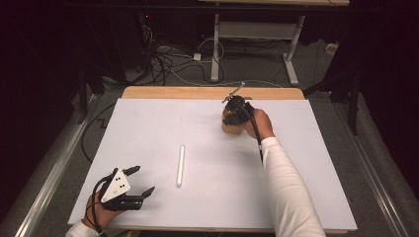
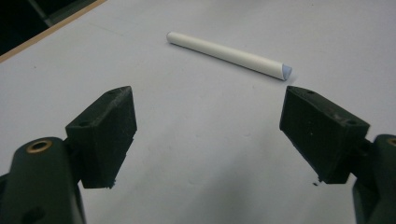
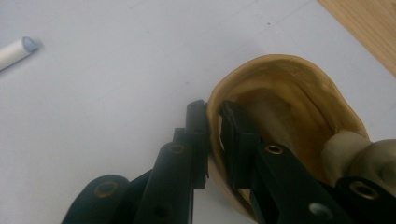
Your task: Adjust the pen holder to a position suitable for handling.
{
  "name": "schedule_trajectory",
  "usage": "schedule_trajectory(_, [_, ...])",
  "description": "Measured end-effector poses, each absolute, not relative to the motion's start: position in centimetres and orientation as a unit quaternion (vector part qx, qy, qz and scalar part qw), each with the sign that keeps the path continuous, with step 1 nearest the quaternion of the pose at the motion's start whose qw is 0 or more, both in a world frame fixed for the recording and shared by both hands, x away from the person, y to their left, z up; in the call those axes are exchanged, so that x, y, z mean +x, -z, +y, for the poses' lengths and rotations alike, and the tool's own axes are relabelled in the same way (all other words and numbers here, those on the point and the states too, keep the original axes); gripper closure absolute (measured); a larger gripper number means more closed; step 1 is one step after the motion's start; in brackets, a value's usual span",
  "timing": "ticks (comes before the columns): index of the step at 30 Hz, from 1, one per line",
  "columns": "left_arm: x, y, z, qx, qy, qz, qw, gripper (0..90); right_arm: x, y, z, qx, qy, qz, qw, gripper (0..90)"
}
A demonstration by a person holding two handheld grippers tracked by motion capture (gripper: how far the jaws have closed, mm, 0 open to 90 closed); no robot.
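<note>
A tan, soft-walled cup (image 1: pixel 231 126) stands on the far middle of the white board (image 1: pixel 148 128). My right gripper (image 1: pixel 237 105) comes down on it from above. In the right gripper view the gripper (image 3: pixel 213 116) is shut on the cup's rim (image 3: pixel 280 65), one jaw outside the wall and one inside. A white rod (image 1: pixel 181 165) lies flat mid-board, pointing away from the person. My left gripper (image 1: pixel 143 179) rests near the front left corner, open and holding nothing. Seen from the left gripper (image 2: pixel 208 95), the rod (image 2: pixel 229 54) lies just beyond the jaws.
The board covers a wooden table whose bare edge (image 1: pixel 197 92) shows at the back. Beyond it are floor cables (image 1: pixel 163 54) and the legs of another table (image 1: pixel 215 49). A white sleeve (image 1: pixel 286 192) crosses the board's right side.
</note>
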State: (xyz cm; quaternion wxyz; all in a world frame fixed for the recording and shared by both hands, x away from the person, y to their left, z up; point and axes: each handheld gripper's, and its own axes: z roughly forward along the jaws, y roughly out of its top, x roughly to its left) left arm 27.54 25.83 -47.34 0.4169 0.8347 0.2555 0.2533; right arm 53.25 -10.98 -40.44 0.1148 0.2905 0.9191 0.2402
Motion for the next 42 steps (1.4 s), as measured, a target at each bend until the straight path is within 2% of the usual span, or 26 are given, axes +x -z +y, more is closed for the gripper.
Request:
schedule_trajectory(21, [27.5, 47.3, 25.4, 0.839, -0.251, 0.248, 0.414, 18.1, 47.3, 39.9, -6.7, 0.265, -0.238, 0.93, 0.087, 81.9])
schedule_trajectory(33, [27.4, 47.4, 25.2, 0.841, -0.251, 0.246, 0.41, 18.2, 45.6, 40.1, -5.3, 0.258, -0.244, 0.93, 0.099, 80.6])
schedule_trajectory(42, [27.5, 47.4, 25.1, 0.841, -0.252, 0.251, 0.408, 18.2, 44.3, 38.8, -6.3, 0.256, -0.298, 0.911, 0.128, 67.6])
